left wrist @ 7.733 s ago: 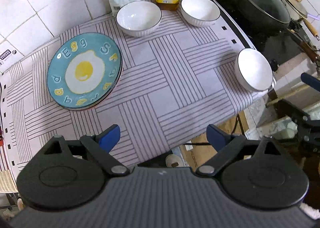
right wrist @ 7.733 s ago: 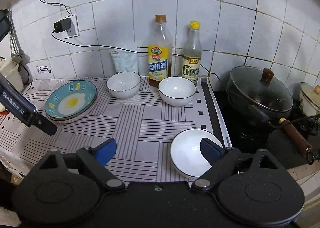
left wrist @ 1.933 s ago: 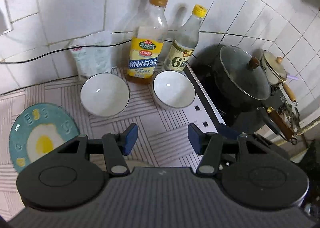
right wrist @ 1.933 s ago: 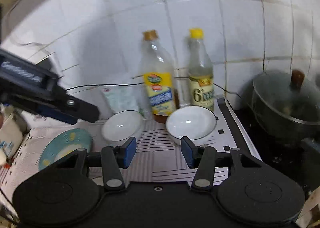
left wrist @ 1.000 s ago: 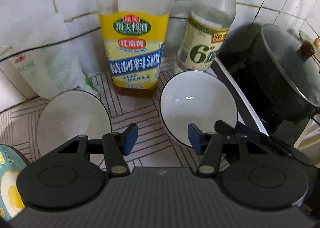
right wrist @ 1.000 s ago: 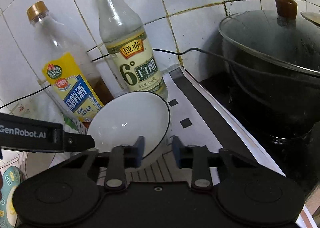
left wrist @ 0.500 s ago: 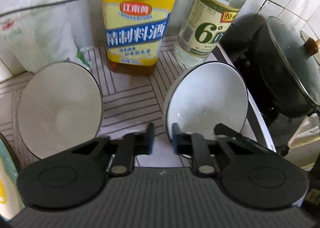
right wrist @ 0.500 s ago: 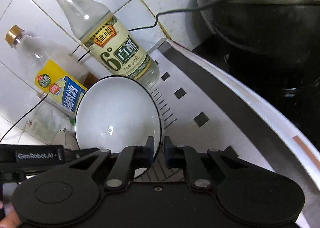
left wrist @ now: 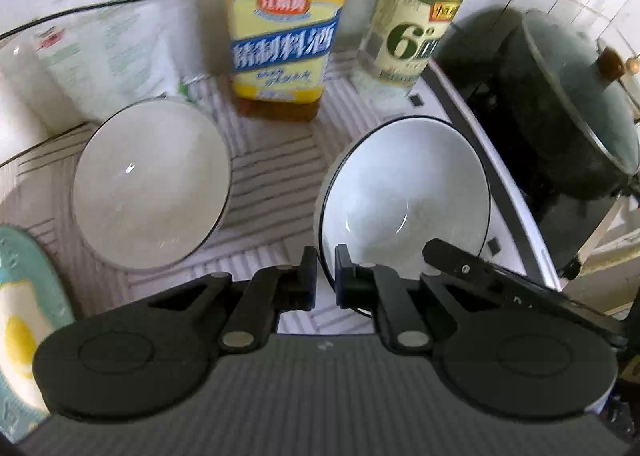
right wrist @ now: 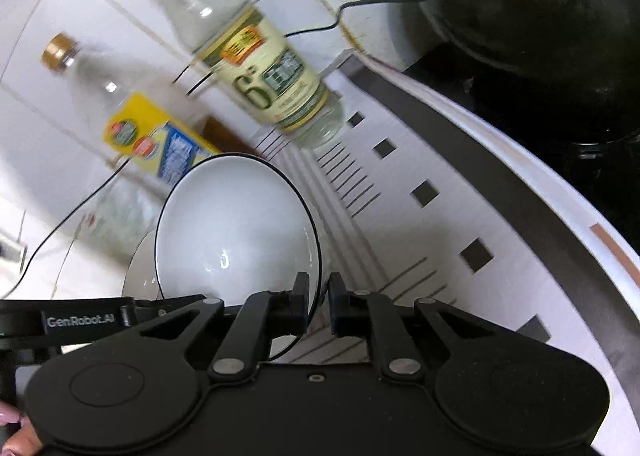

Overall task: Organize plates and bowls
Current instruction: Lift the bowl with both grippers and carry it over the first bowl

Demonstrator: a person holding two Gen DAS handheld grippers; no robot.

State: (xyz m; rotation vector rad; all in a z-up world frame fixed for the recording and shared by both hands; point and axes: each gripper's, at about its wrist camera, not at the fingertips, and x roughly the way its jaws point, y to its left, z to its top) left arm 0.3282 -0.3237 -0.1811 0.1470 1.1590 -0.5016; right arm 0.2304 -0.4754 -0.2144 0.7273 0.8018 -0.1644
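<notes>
With both grippers clamped on the rim of the right-hand bowl (left wrist: 404,192), left gripper (left wrist: 326,270) at its near-left edge, right gripper (right wrist: 319,298) at the right edge, the step looks like a lift. The bowl sits tilted near the vinegar bottle (left wrist: 416,20). Next move likely: carry it leftward and nest it into the second bowl (left wrist: 150,184), keeping it level.
</notes>
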